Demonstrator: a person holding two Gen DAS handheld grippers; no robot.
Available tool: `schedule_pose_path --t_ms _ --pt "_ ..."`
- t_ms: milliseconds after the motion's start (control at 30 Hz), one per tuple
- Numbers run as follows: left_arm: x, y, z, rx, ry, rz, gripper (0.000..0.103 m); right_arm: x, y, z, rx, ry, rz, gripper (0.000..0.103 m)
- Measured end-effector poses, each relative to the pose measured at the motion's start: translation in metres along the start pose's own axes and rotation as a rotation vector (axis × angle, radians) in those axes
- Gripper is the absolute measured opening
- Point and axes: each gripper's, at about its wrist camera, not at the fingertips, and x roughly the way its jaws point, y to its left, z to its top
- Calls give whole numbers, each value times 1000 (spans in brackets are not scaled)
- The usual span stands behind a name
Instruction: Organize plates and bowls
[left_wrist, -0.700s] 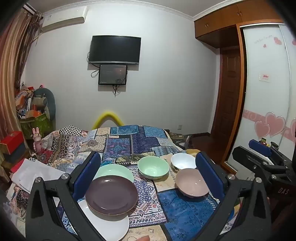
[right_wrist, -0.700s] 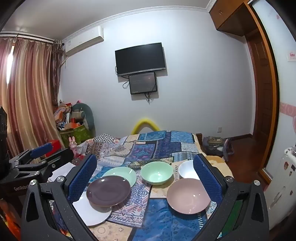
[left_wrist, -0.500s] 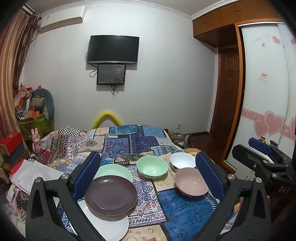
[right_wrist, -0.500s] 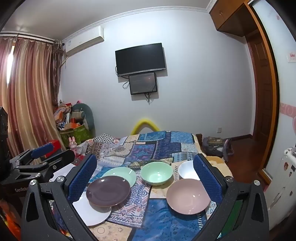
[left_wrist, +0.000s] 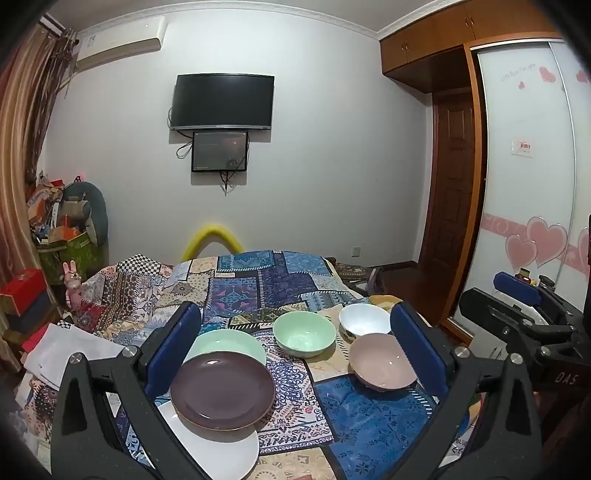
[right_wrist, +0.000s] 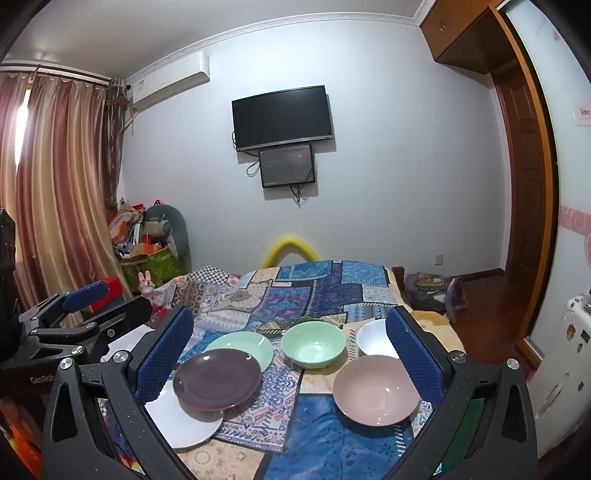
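right now both tools hang above the near edge of the patchwork cloth, touching nothing. left gripper has its fingers spread wide and empty; right gripper is just as wide and empty. a purple plate lies partly on a white plate and overlaps a green plate (all at the left). farther right sit a green bowl, a white bowl and, nearest, a pink bowl, each upright.
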Motion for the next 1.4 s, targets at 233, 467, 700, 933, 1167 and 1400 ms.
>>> schedule_pose_path --t_ms 233,467,700,933,1167,1400 --pt "-1 1 3 -5 2 -7 103 0 1 0 -2 -2 -3 103" --pt "0 1 1 -5 0 -3 103 -3 -1 0 -2 -4 -2 103" --pt "-1 2 1 -4 1 -2 103 -4 -1 1 -6 -3 0 103" --pt "-2 2 1 -7 0 -4 103 -4 -1 1 -7 -4 0 103" --pt "-2 3 1 -7 1 -3 103 -3 -1 0 -5 -5 1 103" --pt "-3 2 0 -6 -1 1 103 -4 -1 0 -5 -5 1 103"
